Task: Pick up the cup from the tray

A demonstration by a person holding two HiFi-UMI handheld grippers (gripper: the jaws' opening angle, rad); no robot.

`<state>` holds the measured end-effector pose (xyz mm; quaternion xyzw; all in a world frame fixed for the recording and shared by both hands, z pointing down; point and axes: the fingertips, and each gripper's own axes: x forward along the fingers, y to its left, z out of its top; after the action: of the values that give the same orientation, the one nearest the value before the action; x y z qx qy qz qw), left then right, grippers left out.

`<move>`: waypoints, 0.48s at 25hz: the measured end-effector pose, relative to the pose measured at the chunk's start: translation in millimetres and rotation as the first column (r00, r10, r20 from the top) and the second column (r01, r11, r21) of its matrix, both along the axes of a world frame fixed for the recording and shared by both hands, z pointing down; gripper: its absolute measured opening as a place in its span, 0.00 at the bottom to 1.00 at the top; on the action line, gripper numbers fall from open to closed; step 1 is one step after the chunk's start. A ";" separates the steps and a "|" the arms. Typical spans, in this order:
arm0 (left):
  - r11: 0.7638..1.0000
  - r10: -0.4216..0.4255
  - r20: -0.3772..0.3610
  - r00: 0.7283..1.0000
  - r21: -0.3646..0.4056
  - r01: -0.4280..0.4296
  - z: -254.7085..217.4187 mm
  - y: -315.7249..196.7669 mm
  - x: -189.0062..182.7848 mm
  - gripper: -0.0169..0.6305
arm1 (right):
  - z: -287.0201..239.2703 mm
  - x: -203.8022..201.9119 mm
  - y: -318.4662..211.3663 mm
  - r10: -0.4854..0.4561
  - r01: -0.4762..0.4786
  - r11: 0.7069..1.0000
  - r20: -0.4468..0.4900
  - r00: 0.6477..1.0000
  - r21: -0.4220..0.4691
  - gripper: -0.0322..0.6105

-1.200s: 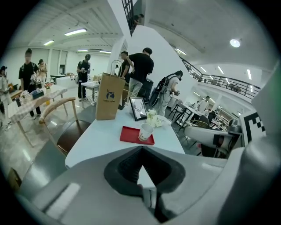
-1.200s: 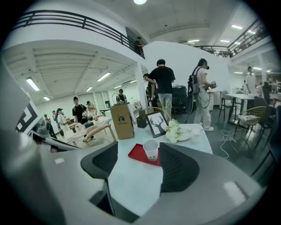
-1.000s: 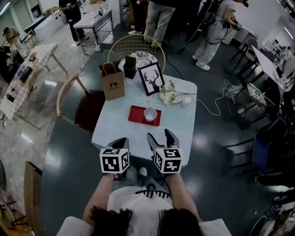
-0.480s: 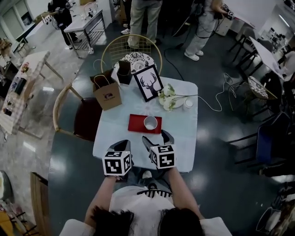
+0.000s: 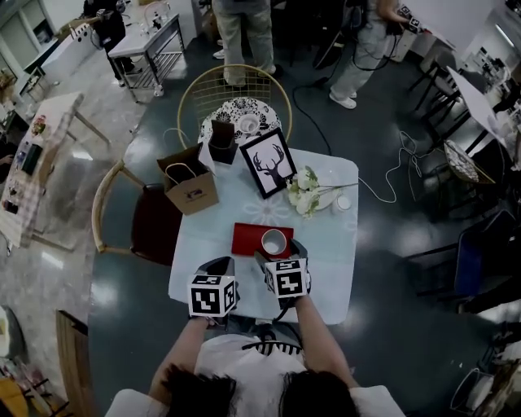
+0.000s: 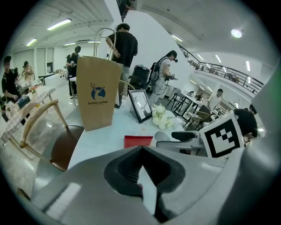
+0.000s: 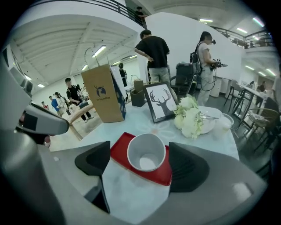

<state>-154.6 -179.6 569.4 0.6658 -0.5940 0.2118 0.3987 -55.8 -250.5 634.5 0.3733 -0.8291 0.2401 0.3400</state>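
In the right gripper view, the small white glazed cup (image 7: 146,152), upright on the flat red tray (image 7: 117,148), is framed untouched by the right gripper's (image 7: 142,163) wide-spread fingers (image 7: 189,166), the left gripper's (image 6: 141,176) being closed on nothing, and is judged light, rigid, slippery, best clasped mid-wall.

Open room around cup (image 7: 146,157); flowers (image 7: 188,115) well beyond

This is a large open indoor hall dressed as a café corner: at the centre of the head view a small white table (image 5: 326,269) holds a kraft paper coffee-shop bag (image 5: 191,189), a framed deer picture (image 5: 268,163) and white flowers (image 5: 304,194). Round it lies a polished dark floor (image 5: 391,277), with a steel work table (image 5: 151,32) upper left, standing people (image 5: 240,24) along the top edge and a cable (image 5: 396,167) trailing at right. The left gripper view shows ceiling strip lights (image 6: 60,24) upper left and a railed mezzanine (image 6: 228,72) at right.
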 end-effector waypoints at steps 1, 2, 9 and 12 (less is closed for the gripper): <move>1.000 0.003 -0.001 1.000 -0.008 -0.003 2.2 -2.7 -1.6 0.03 | 4.1 -0.9 -3.3 0.004 -0.004 1.000 -0.013 1.000 -0.006 0.73; 1.000 0.006 -0.003 1.000 -0.014 -0.006 4.1 -5.2 -3.1 0.03 | 8.0 -1.9 -6.2 0.005 -0.005 1.000 -0.026 1.000 -0.009 0.73; 1.000 0.009 -0.011 1.000 -0.030 -0.009 10.6 -17.5 -13.4 0.03 | 26.1 -6.9 -13.7 0.020 -0.023 0.999 -0.070 0.997 -0.042 0.68; 0.999 0.006 -0.013 1.000 -0.036 -0.007 11.2 -19.1 -17.6 0.03 | 25.8 -6.9 -13.6 0.021 -0.025 0.999 -0.088 0.996 -0.045 0.63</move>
<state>-172.2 -198.7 580.6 0.6620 -0.5853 0.2193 0.4137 -62.8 -264.1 660.3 0.3853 -0.8032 0.2463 0.3818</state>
